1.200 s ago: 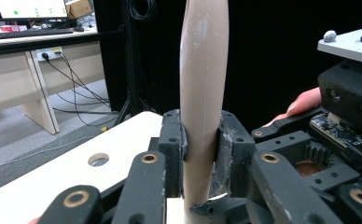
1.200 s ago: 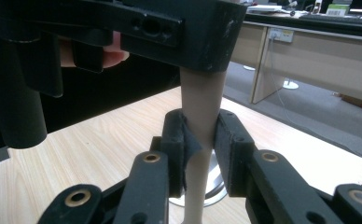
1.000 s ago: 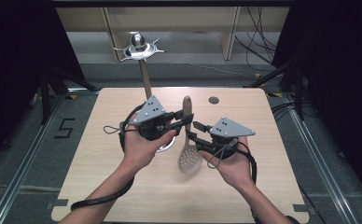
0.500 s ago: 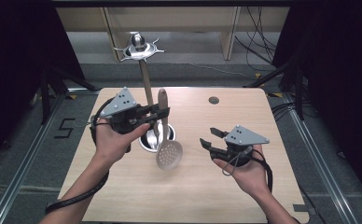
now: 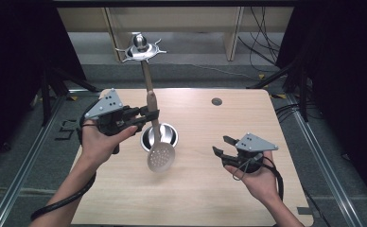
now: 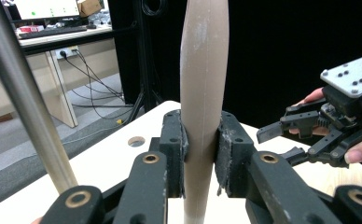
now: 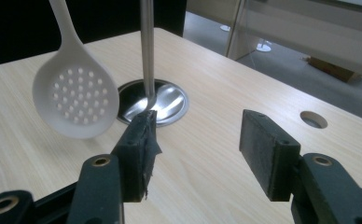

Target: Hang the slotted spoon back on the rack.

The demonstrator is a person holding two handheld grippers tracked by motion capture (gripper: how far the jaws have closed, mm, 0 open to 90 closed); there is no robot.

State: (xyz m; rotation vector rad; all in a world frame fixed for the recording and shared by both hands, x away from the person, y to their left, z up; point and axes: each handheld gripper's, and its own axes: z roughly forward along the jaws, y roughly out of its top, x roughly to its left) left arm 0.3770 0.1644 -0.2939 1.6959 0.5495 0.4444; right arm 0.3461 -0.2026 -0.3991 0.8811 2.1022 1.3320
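A slotted spoon (image 5: 161, 157) with a pale handle hangs bowl-down over the table, just in front of a metal stand's round base (image 5: 166, 134). My left gripper (image 5: 151, 116) is shut on its handle (image 6: 202, 93), with both pads pressed on it. The stand's pole (image 5: 146, 75) rises behind the spoon to a hook ring (image 5: 141, 47). My right gripper (image 5: 222, 145) sits low at the right of the table, open. Its jaws have just been opening, with nothing between them (image 7: 198, 149). The spoon's bowl (image 7: 75, 98) hangs off to its left.
The wooden table (image 5: 200, 198) has a small round cable hole (image 5: 216, 101) near its far edge. Dark curtains flank both sides. Cables and a shelf lie on the floor beyond the table. A cable trails from each gripper.
My left gripper has carried the spoon to the left, up to the stand. My right gripper has drawn away from the spoon's bowl, rightward and lower, with its jaws wider.
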